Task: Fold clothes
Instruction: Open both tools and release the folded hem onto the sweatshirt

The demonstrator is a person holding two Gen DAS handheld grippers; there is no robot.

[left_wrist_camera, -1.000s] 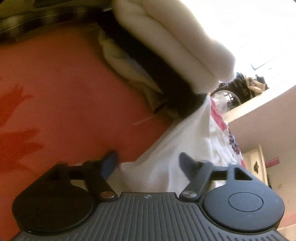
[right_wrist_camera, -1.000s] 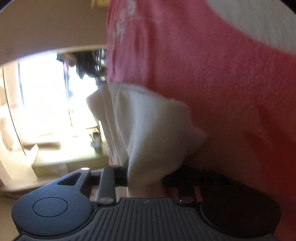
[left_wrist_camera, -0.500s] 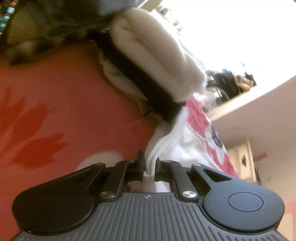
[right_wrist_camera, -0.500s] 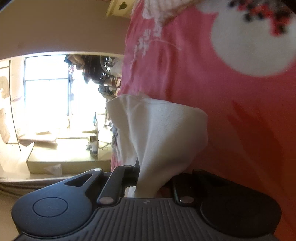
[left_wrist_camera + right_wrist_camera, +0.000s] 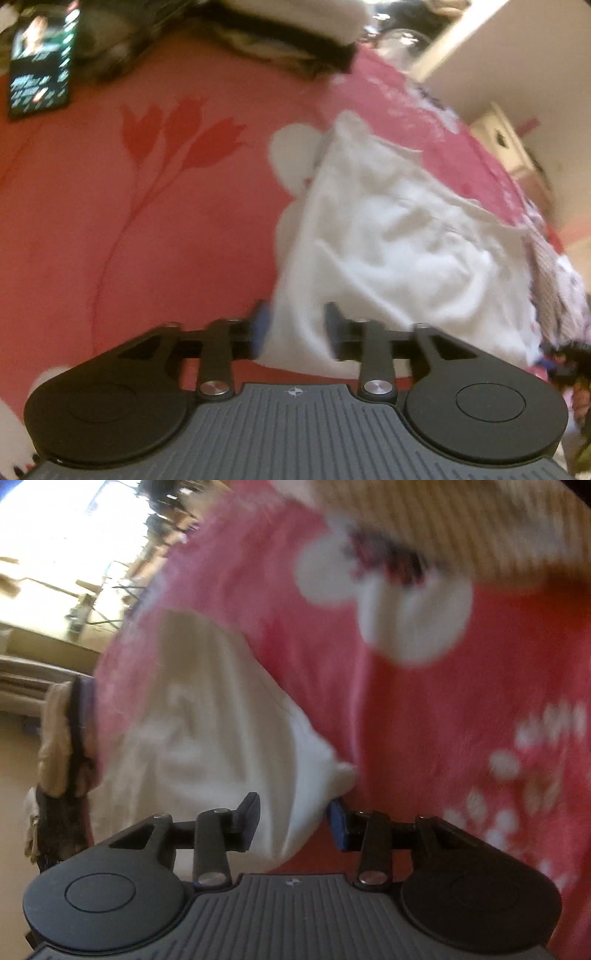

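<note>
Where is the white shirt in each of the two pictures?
Left wrist view: the white garment fills the right half, running from the middle down between the left hand-held gripper fingers.
Right wrist view: the white garment sits left of centre, with its lower edge between the right hand-held gripper fingers.
Shared landmark: the pink blanket with white patches lies under the garment in both views.
</note>
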